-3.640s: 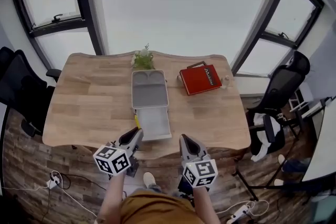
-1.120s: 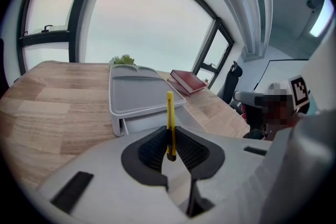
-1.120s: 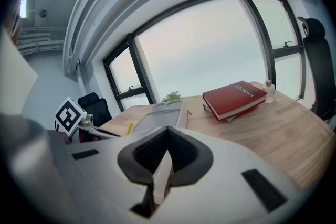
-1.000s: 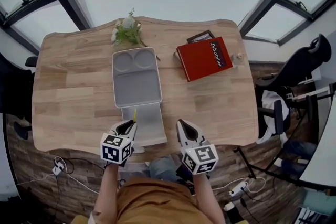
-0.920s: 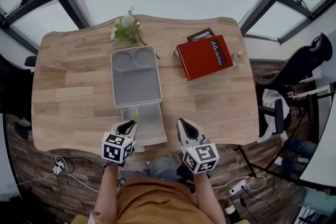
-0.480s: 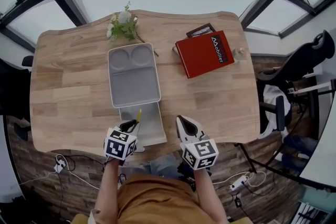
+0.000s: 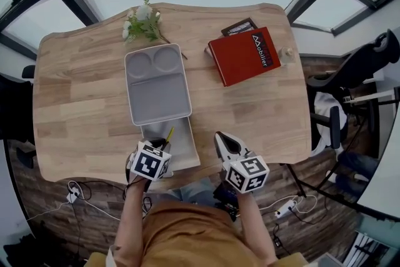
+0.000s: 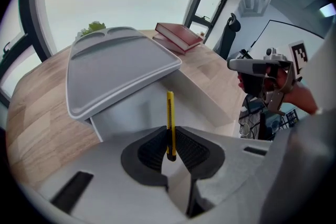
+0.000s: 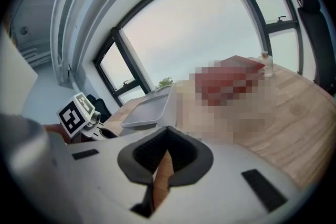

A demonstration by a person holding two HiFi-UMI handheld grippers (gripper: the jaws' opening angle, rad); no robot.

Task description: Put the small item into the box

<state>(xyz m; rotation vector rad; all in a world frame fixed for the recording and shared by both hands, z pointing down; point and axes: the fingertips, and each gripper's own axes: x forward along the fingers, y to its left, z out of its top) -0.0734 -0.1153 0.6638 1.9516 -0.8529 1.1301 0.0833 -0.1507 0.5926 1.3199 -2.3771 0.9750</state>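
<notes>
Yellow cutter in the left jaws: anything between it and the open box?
Nothing visible does. The yellow cutter, clamped in the left gripper, points straight at the grey box and its open tray; the lid is raised at the far side.

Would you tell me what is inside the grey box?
Only bare floor shows in the box; the lid covers its far end, and the left tongs, gripping the yellow knife, hide a corner.

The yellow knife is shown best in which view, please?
The left gripper view: the yellow knife stands clamped in the left gripper. The head view shows only its tip; the right gripper view, nothing.
</notes>
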